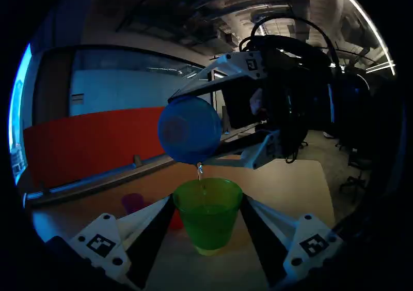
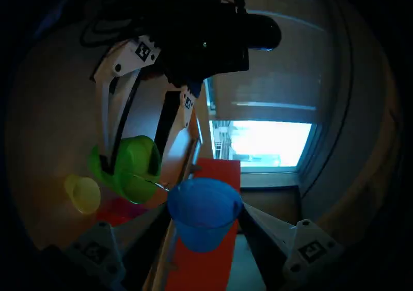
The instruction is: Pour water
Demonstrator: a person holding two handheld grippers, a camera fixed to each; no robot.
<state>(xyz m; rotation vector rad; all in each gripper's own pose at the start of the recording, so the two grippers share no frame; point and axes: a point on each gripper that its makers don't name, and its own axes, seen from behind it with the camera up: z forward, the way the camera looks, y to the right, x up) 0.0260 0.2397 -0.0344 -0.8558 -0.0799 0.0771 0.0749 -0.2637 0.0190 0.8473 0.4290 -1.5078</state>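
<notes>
In the left gripper view my left gripper [image 1: 207, 216] is shut on a green cup [image 1: 208, 216] standing on the wooden table [image 1: 289, 180]; water lies in its bottom. Above it a blue cup [image 1: 189, 129] is tipped over, and a thin stream of water [image 1: 199, 171] falls from its rim into the green cup. The right gripper [image 1: 227, 110] holds that blue cup from behind. In the right gripper view my right gripper [image 2: 205, 216] is shut on the blue cup [image 2: 204, 213], and the green cup [image 2: 131, 168] sits between the left gripper's fingers [image 2: 111, 110].
A purple cup [image 1: 133, 203] and a red one [image 1: 176, 219] stand on the table left of the green cup. A yellow cup [image 2: 82, 193] lies near them. An orange wall panel [image 1: 93, 141] runs behind the table. Office chairs [image 1: 356, 162] stand at the right.
</notes>
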